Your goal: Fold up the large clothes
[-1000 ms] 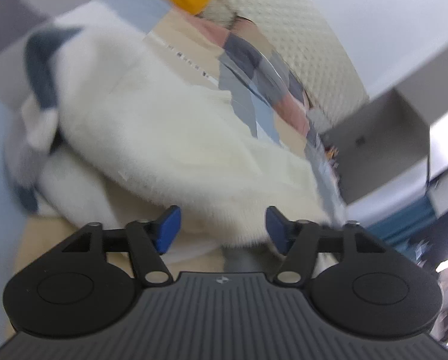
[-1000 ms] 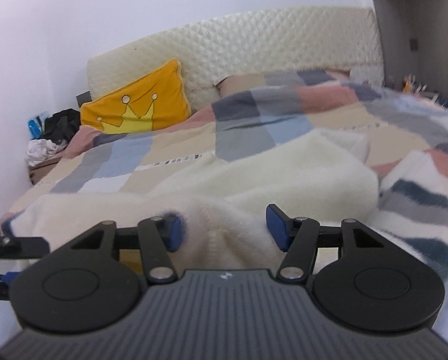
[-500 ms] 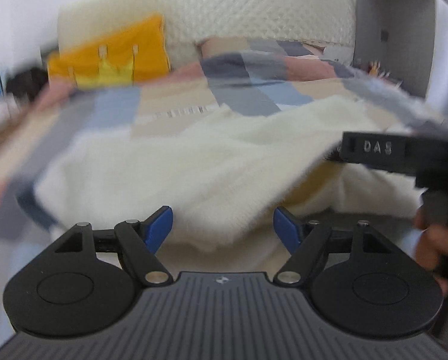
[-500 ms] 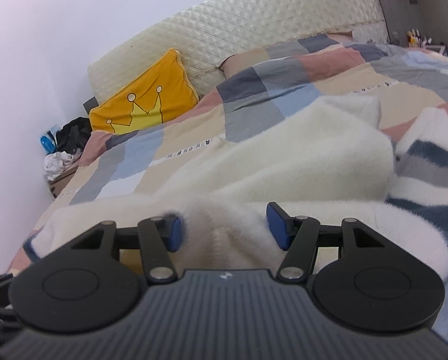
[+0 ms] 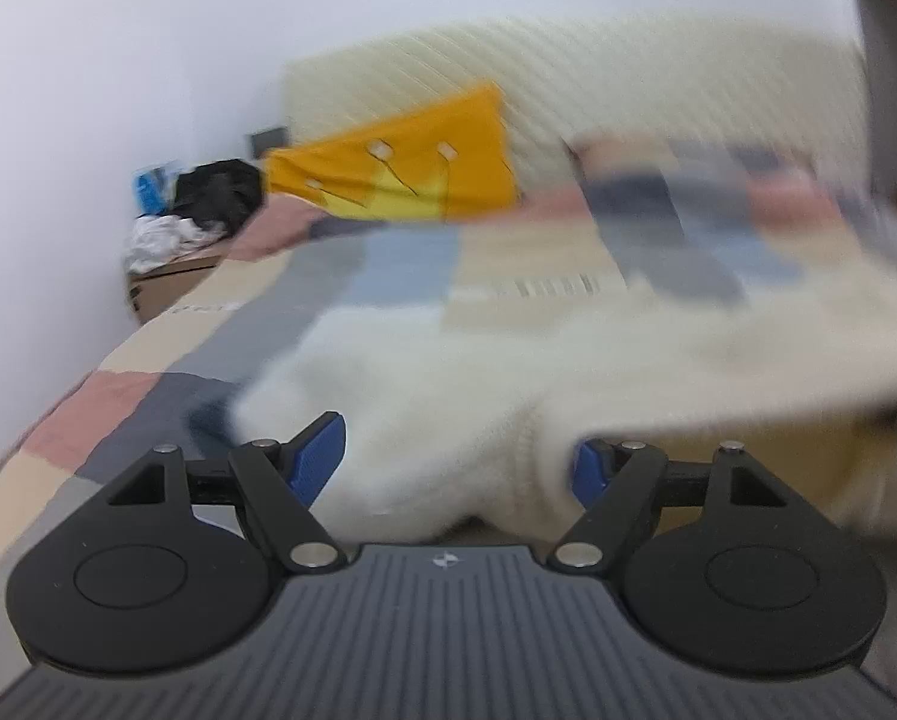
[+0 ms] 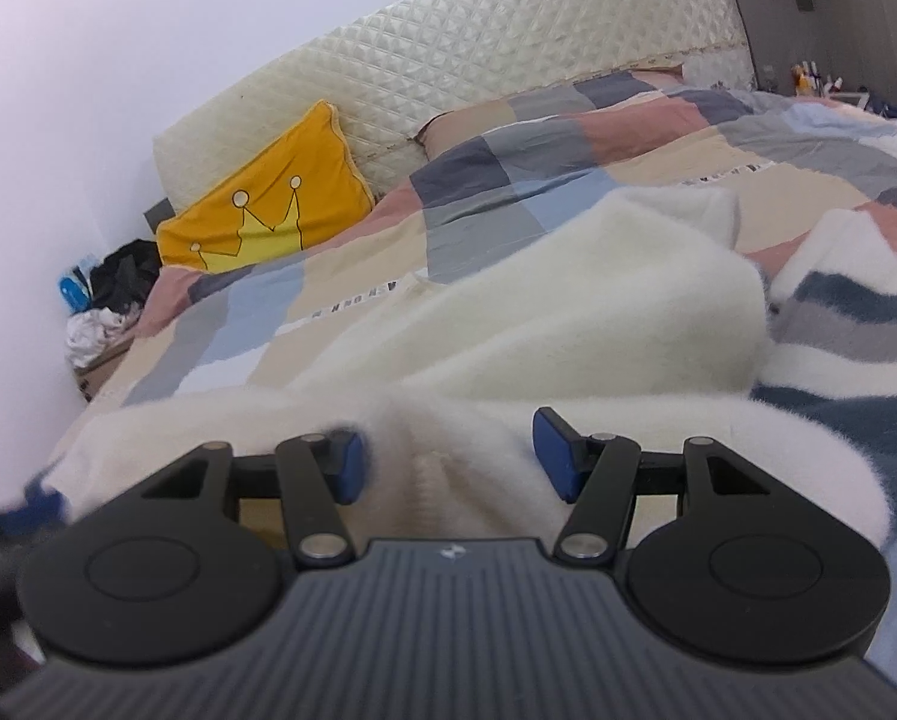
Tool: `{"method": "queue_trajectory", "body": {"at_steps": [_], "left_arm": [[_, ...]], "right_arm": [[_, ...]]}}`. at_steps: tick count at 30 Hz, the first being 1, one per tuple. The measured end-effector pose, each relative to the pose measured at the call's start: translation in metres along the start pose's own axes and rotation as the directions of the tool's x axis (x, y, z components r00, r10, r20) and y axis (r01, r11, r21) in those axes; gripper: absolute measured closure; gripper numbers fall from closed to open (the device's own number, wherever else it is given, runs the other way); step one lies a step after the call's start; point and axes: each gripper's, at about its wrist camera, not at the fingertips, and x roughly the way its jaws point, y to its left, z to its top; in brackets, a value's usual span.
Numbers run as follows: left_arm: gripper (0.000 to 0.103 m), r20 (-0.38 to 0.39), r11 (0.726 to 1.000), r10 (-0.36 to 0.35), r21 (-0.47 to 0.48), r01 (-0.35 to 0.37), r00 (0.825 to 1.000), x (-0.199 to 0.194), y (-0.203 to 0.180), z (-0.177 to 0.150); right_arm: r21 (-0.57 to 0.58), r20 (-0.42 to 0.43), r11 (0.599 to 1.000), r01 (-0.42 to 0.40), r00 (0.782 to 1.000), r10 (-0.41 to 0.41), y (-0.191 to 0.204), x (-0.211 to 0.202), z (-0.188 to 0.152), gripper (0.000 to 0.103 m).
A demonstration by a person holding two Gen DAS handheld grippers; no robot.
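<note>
A fluffy white sweater [image 5: 448, 372] [image 6: 568, 312] lies crumpled on a bed; its blue and grey striped part [image 6: 856, 312] shows at the right. In the blurred left wrist view my left gripper [image 5: 448, 462] stands wide at the sweater's near edge. Fabric lies loosely between its blue pads [image 5: 316, 462] and half covers the right one. My right gripper [image 6: 448, 456] is shut on a bunched ridge of the same white fabric, pinched between its pads [image 6: 553, 450].
The bed has a patchwork duvet [image 6: 508, 192] [image 5: 388, 264]. A yellow crown pillow [image 6: 268, 210] [image 5: 412, 174] leans on the quilted headboard [image 6: 478, 60]. Clothes are heaped on a cardboard box [image 6: 112, 294] beside the bed, against the left wall.
The left wrist view has rolled level and swung left; the right gripper seen at its right edge half a second ago is gone. Left jaws stand wider. The right gripper keeps its grip, barely moved.
</note>
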Motion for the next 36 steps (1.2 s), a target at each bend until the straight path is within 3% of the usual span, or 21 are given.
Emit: {"method": "queue_trajectory", "body": {"at_steps": [4, 8, 11, 14, 17, 19, 21, 24, 28, 32, 36], "left_arm": [[0.025, 0.039, 0.989, -0.064, -0.132, 0.069, 0.997, -0.013, 0.022, 0.018], [0.025, 0.033, 0.986, -0.096, -0.135, 0.099, 0.995, -0.021, 0.025, 0.020], [0.025, 0.016, 0.987, -0.094, -0.131, 0.095, 0.995, -0.024, 0.023, 0.016], [0.025, -0.021, 0.987, -0.095, -0.131, 0.092, 0.995, -0.019, 0.021, 0.008], [0.024, -0.040, 0.989, -0.095, -0.113, 0.090, 0.995, -0.016, 0.014, 0.000], [0.024, -0.011, 0.998, -0.042, -0.048, 0.041, 0.999, -0.016, 0.004, -0.005], [0.024, 0.051, 0.997, 0.013, 0.080, -0.017, 0.999, -0.021, -0.016, -0.009], [0.024, 0.050, 0.992, -0.001, 0.125, -0.005, 0.999, -0.019, -0.031, -0.013], [0.024, 0.016, 0.987, 0.005, 0.161, -0.008, 1.000, -0.004, -0.046, -0.022], [0.024, 0.006, 0.972, 0.011, 0.236, -0.013, 1.000, 0.010, -0.055, -0.035], [0.024, -0.010, 0.990, 0.038, 0.134, -0.037, 0.999, 0.013, -0.031, -0.030]], "right_arm": [[-0.056, -0.045, 0.998, 0.019, 0.999, -0.021, 0.011, 0.001, -0.008, 0.041], [-0.150, -0.150, 0.987, 0.059, 0.985, -0.082, 0.021, 0.008, -0.025, 0.039], [-0.182, -0.185, 0.978, 0.100, 0.974, -0.134, 0.020, 0.013, -0.029, 0.038], [-0.172, -0.122, 0.972, 0.162, 0.975, -0.184, 0.014, 0.006, -0.021, 0.038], [-0.145, 0.011, 0.971, 0.192, 0.981, -0.193, 0.011, -0.012, -0.008, 0.038], [-0.129, 0.080, 0.974, 0.184, 0.981, -0.174, 0.010, -0.023, -0.001, 0.038], [-0.140, 0.132, 0.973, 0.183, 0.977, -0.165, 0.012, -0.032, 0.003, 0.038], [-0.181, 0.194, 0.953, 0.244, 0.959, -0.209, 0.017, -0.038, 0.006, 0.038], [-0.109, 0.163, 0.967, 0.229, 0.964, -0.210, 0.002, -0.035, 0.013, 0.038], [-0.119, 0.161, 0.964, 0.239, 0.962, -0.219, 0.003, -0.035, 0.012, 0.038], [-0.133, 0.148, 0.959, 0.249, 0.962, -0.229, 0.001, -0.034, 0.009, 0.038]]}}
